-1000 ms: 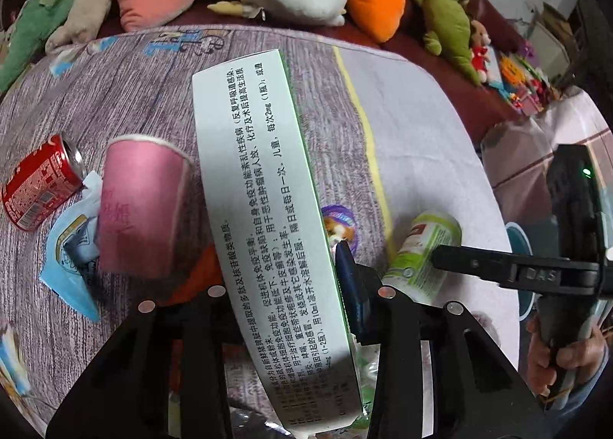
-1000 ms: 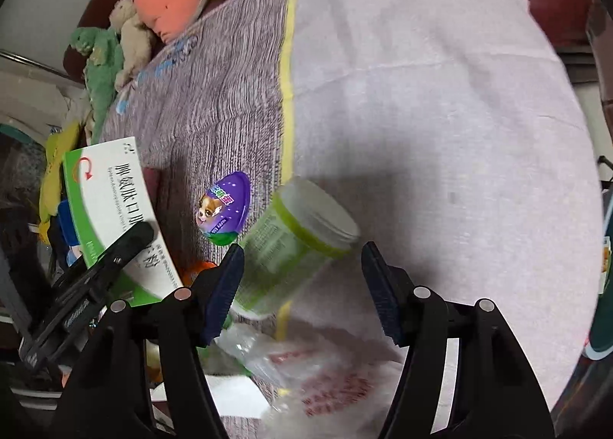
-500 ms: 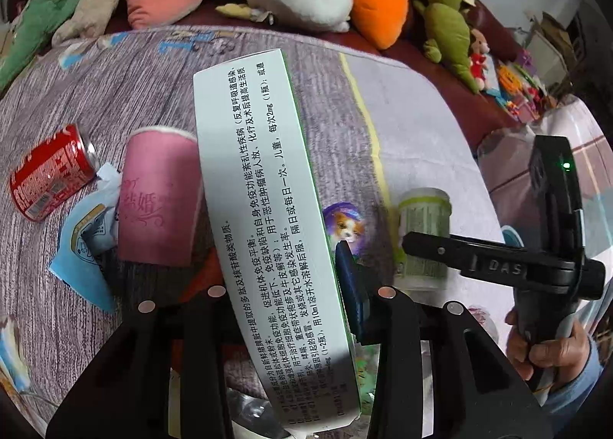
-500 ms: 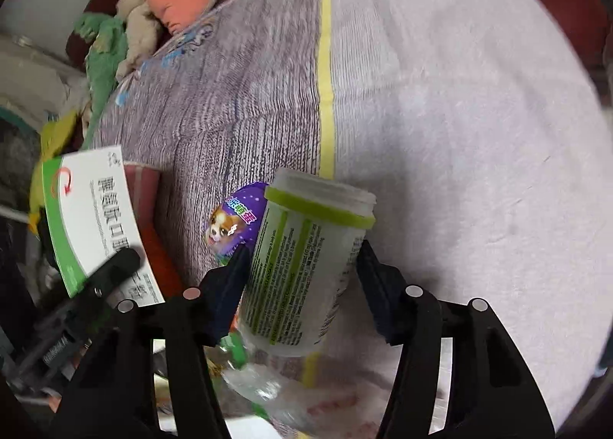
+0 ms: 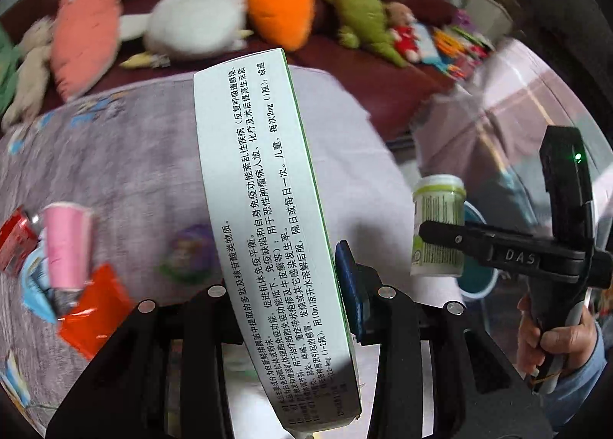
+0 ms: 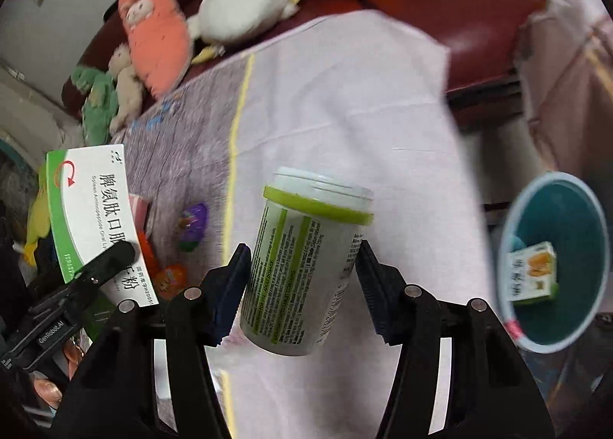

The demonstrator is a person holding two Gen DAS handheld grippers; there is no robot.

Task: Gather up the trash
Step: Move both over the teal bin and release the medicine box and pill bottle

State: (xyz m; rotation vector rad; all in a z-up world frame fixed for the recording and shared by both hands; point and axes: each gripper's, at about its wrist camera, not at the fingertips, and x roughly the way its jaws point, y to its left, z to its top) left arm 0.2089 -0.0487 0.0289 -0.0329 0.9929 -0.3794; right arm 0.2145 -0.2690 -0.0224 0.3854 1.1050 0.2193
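My left gripper (image 5: 287, 285) is shut on a long white-and-green medicine box (image 5: 264, 217), held upright above the table; the same box (image 6: 92, 217) shows at the left of the right wrist view. My right gripper (image 6: 302, 278) is shut on a white bottle with a green band (image 6: 302, 270), lifted off the cloth; the bottle (image 5: 436, 224) also appears at the right of the left wrist view. A blue bin (image 6: 574, 308) stands low at the right with a small carton (image 6: 532, 278) inside.
On the purple-grey tablecloth (image 5: 126, 155) lie a pink cup (image 5: 67, 243), a red can (image 5: 15, 243), a red wrapper (image 5: 92, 312), a blue packet (image 5: 34, 285) and a purple egg toy (image 5: 191, 251). Plush toys (image 5: 283, 6) line the dark red sofa behind.
The right gripper closed on the bottle and lifted it off the table. Both grippers rose and swung right; the blue bin has come into the right wrist view.
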